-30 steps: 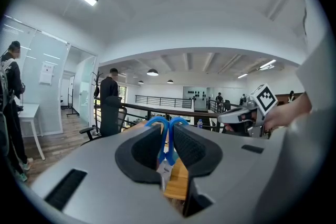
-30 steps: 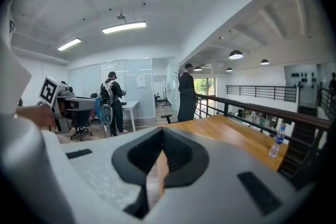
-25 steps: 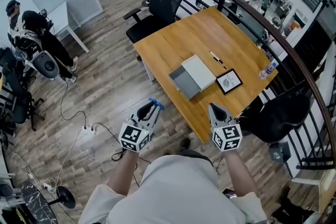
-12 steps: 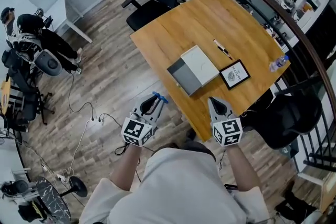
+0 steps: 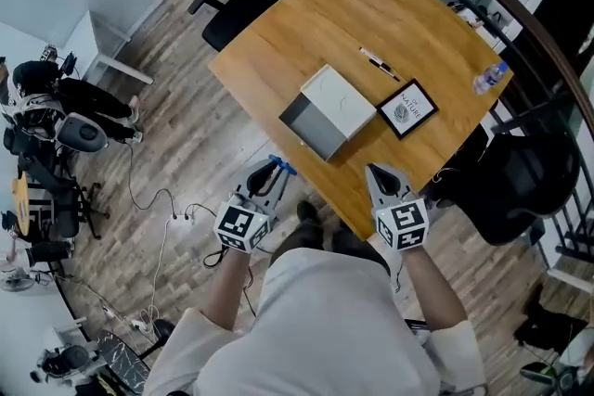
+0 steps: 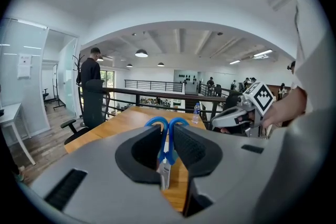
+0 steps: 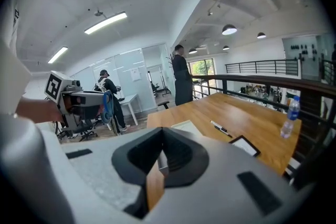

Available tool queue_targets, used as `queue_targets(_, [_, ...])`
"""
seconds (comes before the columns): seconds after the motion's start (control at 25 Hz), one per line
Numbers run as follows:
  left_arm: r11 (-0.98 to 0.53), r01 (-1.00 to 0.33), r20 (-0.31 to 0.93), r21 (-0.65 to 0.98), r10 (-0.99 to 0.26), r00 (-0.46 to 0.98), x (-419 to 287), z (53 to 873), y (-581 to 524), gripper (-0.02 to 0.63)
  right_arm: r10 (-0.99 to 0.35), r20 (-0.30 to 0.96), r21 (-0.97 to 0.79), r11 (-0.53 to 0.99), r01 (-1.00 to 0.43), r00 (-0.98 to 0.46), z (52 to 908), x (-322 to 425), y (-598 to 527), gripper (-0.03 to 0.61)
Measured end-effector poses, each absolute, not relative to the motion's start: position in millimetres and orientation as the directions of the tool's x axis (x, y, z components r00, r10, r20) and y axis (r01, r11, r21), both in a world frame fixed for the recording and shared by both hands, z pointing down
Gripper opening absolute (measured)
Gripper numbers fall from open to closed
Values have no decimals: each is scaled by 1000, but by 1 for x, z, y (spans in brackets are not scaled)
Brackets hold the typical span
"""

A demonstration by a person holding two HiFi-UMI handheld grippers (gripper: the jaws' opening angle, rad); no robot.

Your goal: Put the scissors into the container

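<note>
Beside the table edge | left tool stayed clamped on the scissors, blue handles forward | right tool narrow, apparently empty | container had drawn nearer over the last second | approach nearly done, drop-in likely next

The head camera looks steeply down from above the person onto the tabletop and the floor; the cameras on the left tool and right tool sit close behind their jaws, facing roughly level; all share the tabletop; each tool view catches the other tool.
</note>
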State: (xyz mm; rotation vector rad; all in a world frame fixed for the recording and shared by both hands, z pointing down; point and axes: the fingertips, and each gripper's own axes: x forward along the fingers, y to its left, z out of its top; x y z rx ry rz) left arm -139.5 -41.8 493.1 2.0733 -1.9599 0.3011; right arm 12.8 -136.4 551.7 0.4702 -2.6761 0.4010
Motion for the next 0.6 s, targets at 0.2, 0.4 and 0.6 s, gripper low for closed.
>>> queue_targets(0.2, [-104,-992,343,71,-931,122,-143,501,-64,66,-295,444,-232,874,-427,-846,563,17,-142,3])
queue_targets(0.4, [-189,-979,360,73,-911,202,-151,514,-86,66,-344,455,-235,844,-483,-821,576,13,-150,3])
queue_targets(0.6, [-294,-953,387,72,-872,299,-166,533,-113,66,-388,492,-230,806,-546,-780,590,1,-159,3])
